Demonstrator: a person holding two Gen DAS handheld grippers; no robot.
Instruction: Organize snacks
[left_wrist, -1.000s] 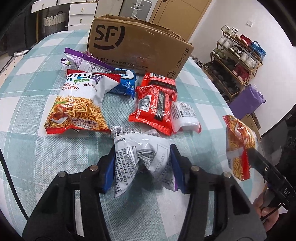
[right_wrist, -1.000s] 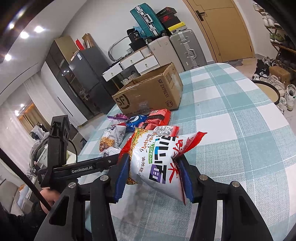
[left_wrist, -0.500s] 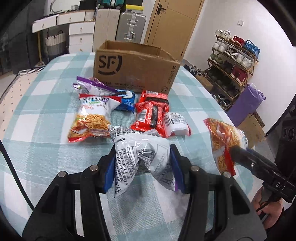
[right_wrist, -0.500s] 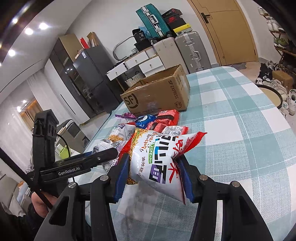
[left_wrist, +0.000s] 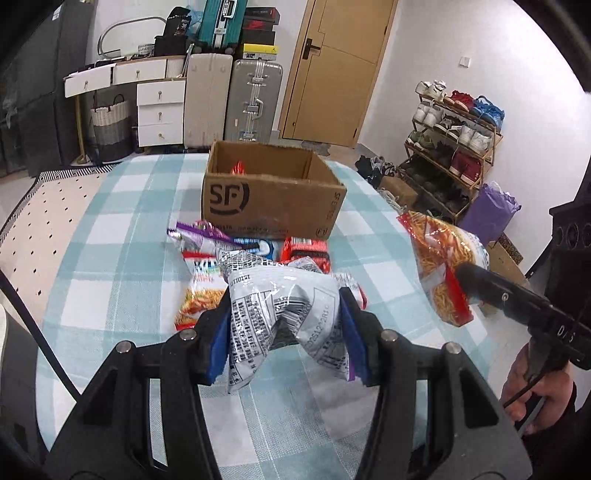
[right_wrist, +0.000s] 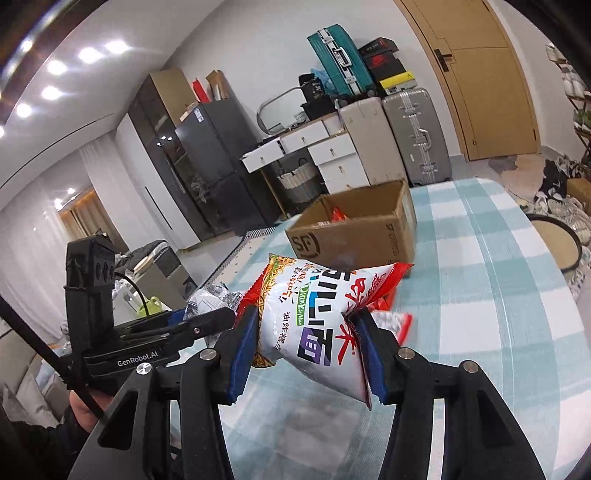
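Left gripper (left_wrist: 282, 328) and right gripper (right_wrist: 308, 350) — black plastic frames, blue pads, silver screws. White "GenRobot.AI" lettering marks one body near a black cable — dark sleeve (left_wrist: 554, 439) below.

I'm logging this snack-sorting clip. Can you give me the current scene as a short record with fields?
left gripper: shut on silver packet
right gripper: shut on noodle-snack bag
both bags: held above the checked tablecloth
cardboard box: open, red packet showing inside
still on table: several packets in front of the box
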